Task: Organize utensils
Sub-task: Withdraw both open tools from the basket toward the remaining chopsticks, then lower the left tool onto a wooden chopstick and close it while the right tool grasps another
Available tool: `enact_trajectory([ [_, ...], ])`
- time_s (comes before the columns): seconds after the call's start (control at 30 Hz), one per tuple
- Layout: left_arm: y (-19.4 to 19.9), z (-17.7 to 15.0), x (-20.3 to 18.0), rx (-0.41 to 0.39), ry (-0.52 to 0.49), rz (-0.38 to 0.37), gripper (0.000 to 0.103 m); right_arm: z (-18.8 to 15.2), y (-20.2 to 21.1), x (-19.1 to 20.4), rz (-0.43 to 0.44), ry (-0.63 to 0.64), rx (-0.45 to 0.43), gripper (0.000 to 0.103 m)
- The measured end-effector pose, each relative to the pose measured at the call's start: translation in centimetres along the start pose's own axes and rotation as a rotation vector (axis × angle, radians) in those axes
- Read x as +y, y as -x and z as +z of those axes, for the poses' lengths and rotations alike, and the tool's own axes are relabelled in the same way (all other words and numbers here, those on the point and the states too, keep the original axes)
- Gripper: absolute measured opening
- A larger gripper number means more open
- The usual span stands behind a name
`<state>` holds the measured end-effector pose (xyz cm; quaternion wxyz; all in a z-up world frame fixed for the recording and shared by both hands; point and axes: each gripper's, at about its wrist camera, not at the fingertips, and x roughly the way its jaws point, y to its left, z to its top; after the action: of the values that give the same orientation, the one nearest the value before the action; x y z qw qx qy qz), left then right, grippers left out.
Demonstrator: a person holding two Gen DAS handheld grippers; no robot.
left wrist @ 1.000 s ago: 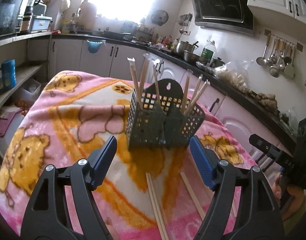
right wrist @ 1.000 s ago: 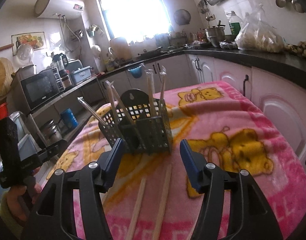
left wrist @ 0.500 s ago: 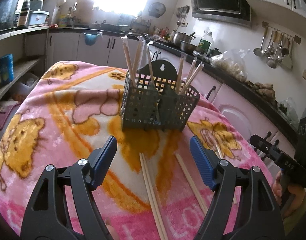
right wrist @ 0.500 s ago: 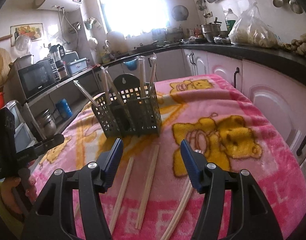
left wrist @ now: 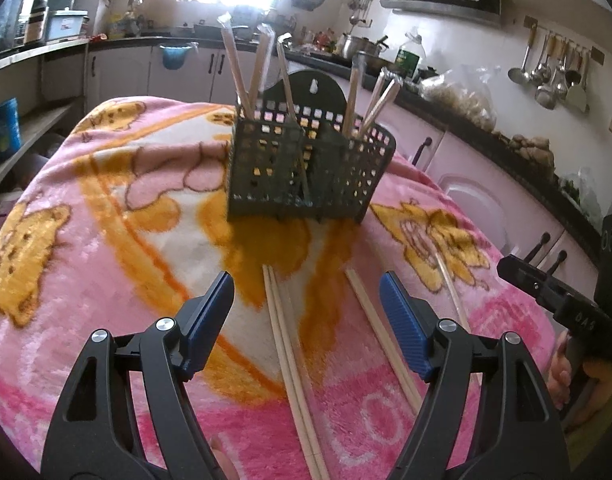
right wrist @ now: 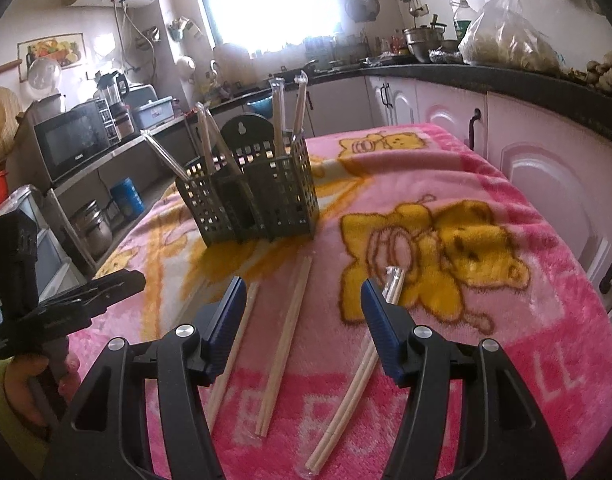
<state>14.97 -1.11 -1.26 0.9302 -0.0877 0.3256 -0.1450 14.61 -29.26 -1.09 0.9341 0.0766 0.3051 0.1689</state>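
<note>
Both grippers have drawn back from the utensil caddy – more loose chopsticks now show on the blanket-covered table than 1 s ago, so picking can begin. The left gripper and right gripper are both released, jaws wide, holding nothing. 3 wrapped chopstick pairs lie near the grippers: left pair, middle pair, right pair. Long axes run near-to-far, far ends toward the caddy, which stands upright at the table's far centre – already holding several pairs.
</note>
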Motion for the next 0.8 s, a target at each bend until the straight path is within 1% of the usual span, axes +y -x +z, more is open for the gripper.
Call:
enact_trajectory([
  [0.27,-2.5,-0.9,-0.7,0.061,-0.011,-0.007,0.066,-0.7,-1.9,-1.0,0.002,0.005,0.072,0.057],
  [0.47,-4.8,-0.8,-0.4,0.106,-0.011,0.029,0.066,-0.6,-3.8,-1.5,0.005,0.016,0.127,0.057],
  [0.5,-5.1,-0.8,-0.2,0.113,-0.005,0.033,0.064,-0.6,-4.1,-1.5,0.007,0.016,0.137,0.057],
  [0.53,-5.4,-0.8,0.1,0.124,0.008,0.035,0.06,-0.5,-4.6,-1.5,0.005,0.018,0.153,0.057],
  [0.7,-6.6,-0.5,0.9,0.163,0.039,0.029,0.051,0.2,-6.4,-1.2,0.01,0.043,0.199,0.057],
  [0.8,-7.5,-0.4,1.4,0.193,0.075,-0.004,0.047,0.7,-7.6,-1.2,0.018,0.043,0.225,0.057],
])
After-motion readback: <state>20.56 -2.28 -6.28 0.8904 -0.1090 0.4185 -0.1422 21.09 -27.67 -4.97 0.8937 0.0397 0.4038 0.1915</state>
